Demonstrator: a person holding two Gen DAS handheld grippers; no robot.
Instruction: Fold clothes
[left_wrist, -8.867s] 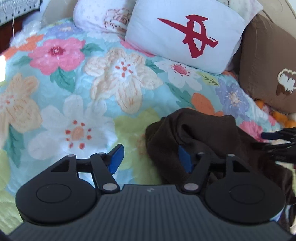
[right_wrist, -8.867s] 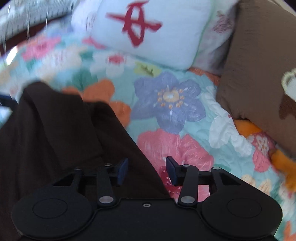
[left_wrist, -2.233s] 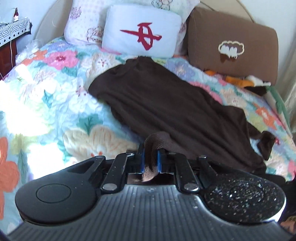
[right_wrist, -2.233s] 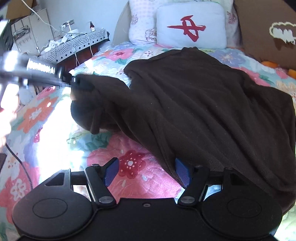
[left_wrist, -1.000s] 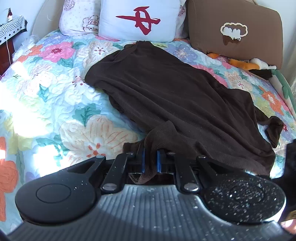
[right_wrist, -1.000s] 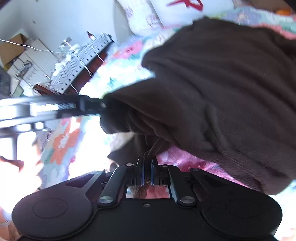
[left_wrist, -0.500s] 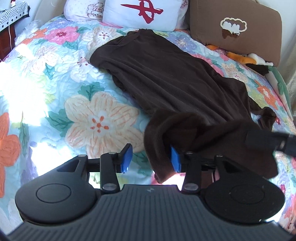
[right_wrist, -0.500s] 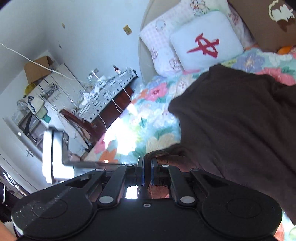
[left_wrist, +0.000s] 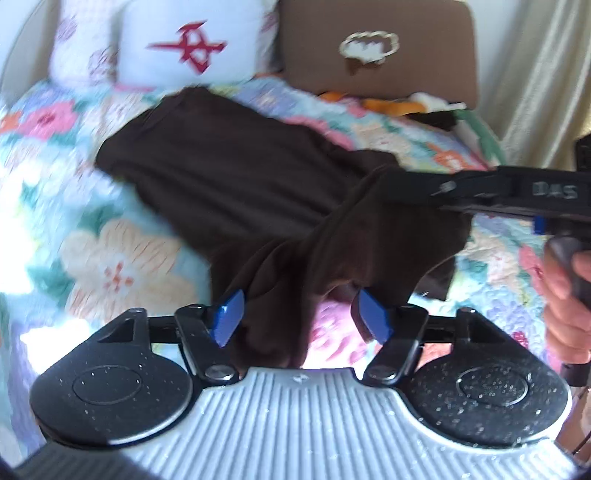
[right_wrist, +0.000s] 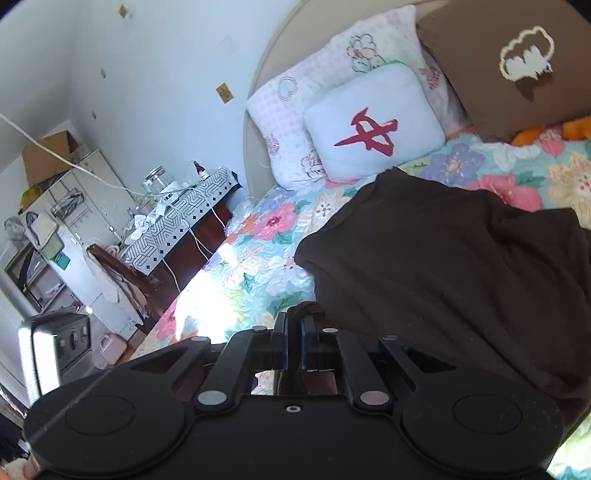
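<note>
**A:** Where is the brown garment (left_wrist: 229, 184) lying?

**B:** Spread over the floral quilt (left_wrist: 110, 266), running from about eleven o'clock, near the white pillow with the red mark (left_wrist: 188, 48), down toward your left gripper (left_wrist: 301, 317) at six. The brown pillow (left_wrist: 376, 48) sits at one o'clock.

**A:** And your left gripper?

**B:** Its jaws have just been opening and now stand spread. A fold of the garment hangs between the blue pads (left_wrist: 229, 317), close against the left one, but neither pad presses it.

**A:** Your right gripper (right_wrist: 293, 343)?

**B:** Pressed together, pinching an edge of the brown garment; a dark nub of cloth shows above the fingertips at twelve o'clock. In the left wrist view it reaches in from three o'clock, lifting that corner off the quilt, your hand (left_wrist: 565, 295) on its handle.

**A:** Anything blurred?

**B:** The left wrist view smears; the quilt pattern is soft.
</note>
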